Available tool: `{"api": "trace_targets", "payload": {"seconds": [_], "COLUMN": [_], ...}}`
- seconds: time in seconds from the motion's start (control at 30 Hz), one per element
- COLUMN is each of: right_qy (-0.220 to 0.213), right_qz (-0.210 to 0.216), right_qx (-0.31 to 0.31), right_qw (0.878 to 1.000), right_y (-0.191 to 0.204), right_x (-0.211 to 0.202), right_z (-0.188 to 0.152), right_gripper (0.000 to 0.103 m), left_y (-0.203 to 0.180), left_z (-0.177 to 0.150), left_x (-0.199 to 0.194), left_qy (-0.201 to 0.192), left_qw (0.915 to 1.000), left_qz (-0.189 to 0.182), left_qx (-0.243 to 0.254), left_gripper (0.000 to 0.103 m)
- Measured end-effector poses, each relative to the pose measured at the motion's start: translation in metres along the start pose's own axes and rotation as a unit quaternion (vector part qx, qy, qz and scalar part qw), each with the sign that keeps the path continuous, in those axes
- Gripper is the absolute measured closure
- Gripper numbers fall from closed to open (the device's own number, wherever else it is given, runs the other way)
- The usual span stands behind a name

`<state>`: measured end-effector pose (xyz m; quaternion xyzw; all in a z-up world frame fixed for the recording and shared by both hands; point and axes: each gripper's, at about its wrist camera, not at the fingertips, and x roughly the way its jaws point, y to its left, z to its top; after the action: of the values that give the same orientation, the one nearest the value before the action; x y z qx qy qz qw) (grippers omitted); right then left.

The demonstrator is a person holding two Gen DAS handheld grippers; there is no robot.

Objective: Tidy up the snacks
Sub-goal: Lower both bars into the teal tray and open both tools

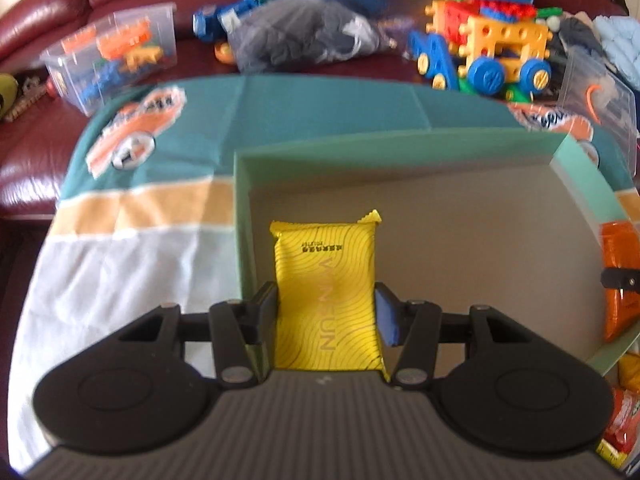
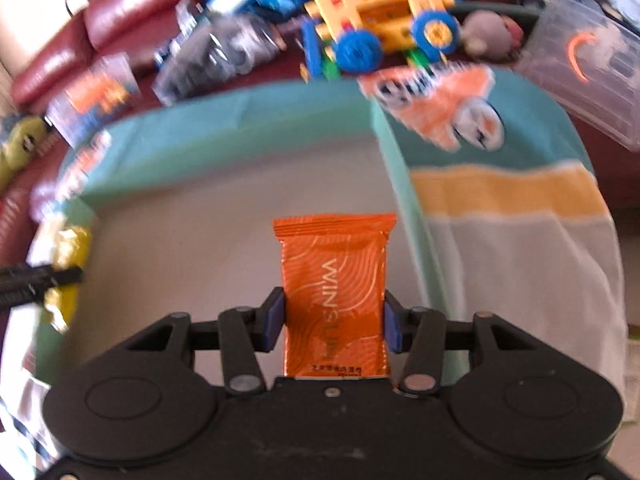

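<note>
Left gripper (image 1: 326, 312): jaws clamped on yellow packet (image 1: 326, 292), over box (image 1: 400, 144) interior, left side.
Right gripper (image 2: 334, 320): jaws clamped on orange packet (image 2: 334, 292), over box right side.
Box: on striped cloth (image 1: 140, 208).

The right gripper (image 2: 330, 320) clamps an orange snack packet (image 2: 334, 292) between its two blue pads (image 2: 273, 324), the packet standing lengthwise along the fingers above the grey floor of a pale green box (image 2: 394, 184). At the left edge the other gripper (image 2: 40, 278) holds a yellow packet (image 2: 66, 264) over the same box. The box sits on a teal, yellow and white cloth (image 2: 516, 220) printed with an orange car. Beyond lie a toy vehicle of coloured building blocks (image 2: 380, 12), clear plastic tubs (image 2: 588, 80) and a dark red sofa (image 2: 120, 12).
</note>
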<state>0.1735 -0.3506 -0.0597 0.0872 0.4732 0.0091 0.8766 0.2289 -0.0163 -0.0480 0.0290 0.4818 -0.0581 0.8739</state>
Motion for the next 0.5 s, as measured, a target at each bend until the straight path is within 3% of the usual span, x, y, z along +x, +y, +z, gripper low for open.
{"api": "trace_targets", "payload": {"seconds": [0.03,0.07,0.23,0.5], "right_qy": [0.002,0.002,0.019,0.028], "right_qz": [-0.006,-0.011,-0.019,-0.019], "right_qx": [0.001,0.002,-0.015,-0.009], "right_qw": [1.000,1.000,1.000,0.999], "right_y": [-0.003,-0.004,-0.002,0.004], "right_x": [0.000,-0.002,-0.011,-0.024], "right_z": [-0.006,-0.011,-0.014,-0.024], "right_gripper": [0.055,0.055,0.056,0.056], "left_y": [0.001,0.002,0.016,0.011], "left_z": [-0.002,-0.004,-0.009,-0.028], "left_x": [0.001,0.000,-0.009,-0.026], "left_qy": [0.001,-0.001,0.006,0.020], "left_qw": [1.0000,0.9999,0.9999,0.9984], "left_qz": [0.004,0.013,0.002,0.013], "left_qx": [0.003,0.011,0.010,0.052], "left_gripper": [0.054,0.075,0.071,0.068]}}
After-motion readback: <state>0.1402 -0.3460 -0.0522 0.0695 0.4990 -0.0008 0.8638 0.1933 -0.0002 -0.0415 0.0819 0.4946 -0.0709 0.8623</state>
